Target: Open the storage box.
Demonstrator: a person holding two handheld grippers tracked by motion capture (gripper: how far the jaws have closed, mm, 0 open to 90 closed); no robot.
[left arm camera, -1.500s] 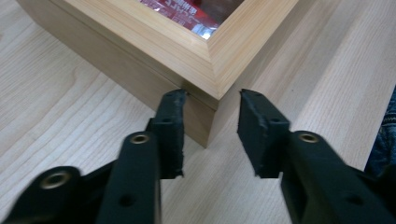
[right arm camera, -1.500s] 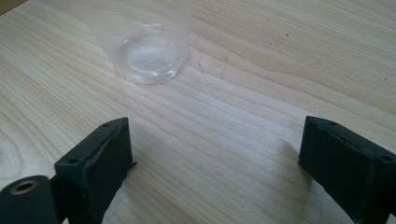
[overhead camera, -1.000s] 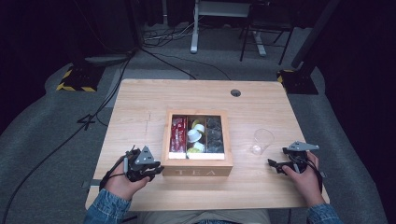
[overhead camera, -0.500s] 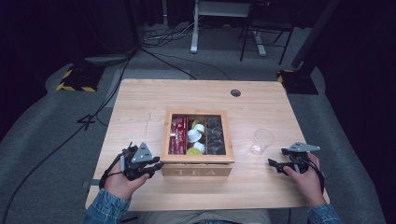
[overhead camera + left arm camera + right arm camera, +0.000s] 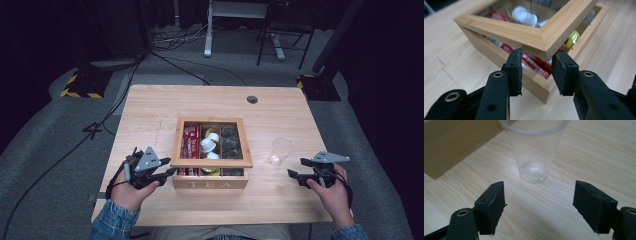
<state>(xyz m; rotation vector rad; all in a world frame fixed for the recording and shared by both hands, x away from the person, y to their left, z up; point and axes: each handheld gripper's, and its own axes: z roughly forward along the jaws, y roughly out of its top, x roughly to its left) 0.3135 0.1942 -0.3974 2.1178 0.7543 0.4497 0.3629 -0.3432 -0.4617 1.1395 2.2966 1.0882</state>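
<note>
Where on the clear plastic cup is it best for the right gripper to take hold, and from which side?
Probably across the cup's side wall, below the rim, coming level from the right gripper's side. The cup stands upright, narrows toward its base and is apart from the wooden tea box, so the open jaws can straddle it.

1. The left gripper (image 5: 167,173) is held at the lower left of the high view, its jaws just opened a little.
2. The right gripper (image 5: 294,176) is held at the lower right, jaws wide but narrowing.
</note>
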